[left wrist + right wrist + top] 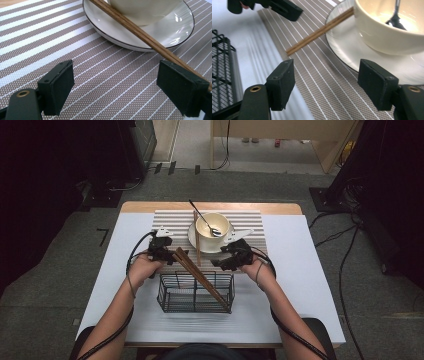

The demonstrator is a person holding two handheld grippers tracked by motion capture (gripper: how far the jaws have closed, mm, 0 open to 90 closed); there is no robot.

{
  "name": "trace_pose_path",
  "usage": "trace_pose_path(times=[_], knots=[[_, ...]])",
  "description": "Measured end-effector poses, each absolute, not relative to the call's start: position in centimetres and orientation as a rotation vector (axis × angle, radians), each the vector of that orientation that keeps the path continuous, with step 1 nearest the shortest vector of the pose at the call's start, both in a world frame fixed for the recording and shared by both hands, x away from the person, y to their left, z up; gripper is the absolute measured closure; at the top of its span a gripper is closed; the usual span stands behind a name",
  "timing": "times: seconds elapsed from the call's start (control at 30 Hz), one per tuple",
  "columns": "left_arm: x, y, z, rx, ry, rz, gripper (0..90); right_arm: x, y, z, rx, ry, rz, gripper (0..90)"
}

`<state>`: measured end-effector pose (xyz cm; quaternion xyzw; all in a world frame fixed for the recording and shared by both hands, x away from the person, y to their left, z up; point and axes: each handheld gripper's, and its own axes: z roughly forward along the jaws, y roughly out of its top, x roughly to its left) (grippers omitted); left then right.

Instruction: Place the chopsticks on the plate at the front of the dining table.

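Chopsticks (198, 245) lengthwise, tips on saucer (194, 239)

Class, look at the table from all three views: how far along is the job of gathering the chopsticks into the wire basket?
Done: one pair of chopsticks leans in the wire basket. In hand: nothing; the left gripper and right gripper are both open over the striped mat. Left: the second chopsticks lie propped on the saucer beside the bowl, whose spoon is untouched.

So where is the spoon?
In the high view the spoon sits in the cream bowl on the saucer, its handle sticking out toward the table's far left.
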<state>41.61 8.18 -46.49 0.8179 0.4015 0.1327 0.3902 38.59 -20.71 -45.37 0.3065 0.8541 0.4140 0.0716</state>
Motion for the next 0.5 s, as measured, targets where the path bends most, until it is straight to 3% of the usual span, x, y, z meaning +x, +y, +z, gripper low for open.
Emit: trace_pose_path(times=[0.5], knots=[[42.0,10.5,-47.2,2.088,0.991,0.333,14.9,39.7,-23.5,-46.5,1.022,2.518,1.176,29.5]])
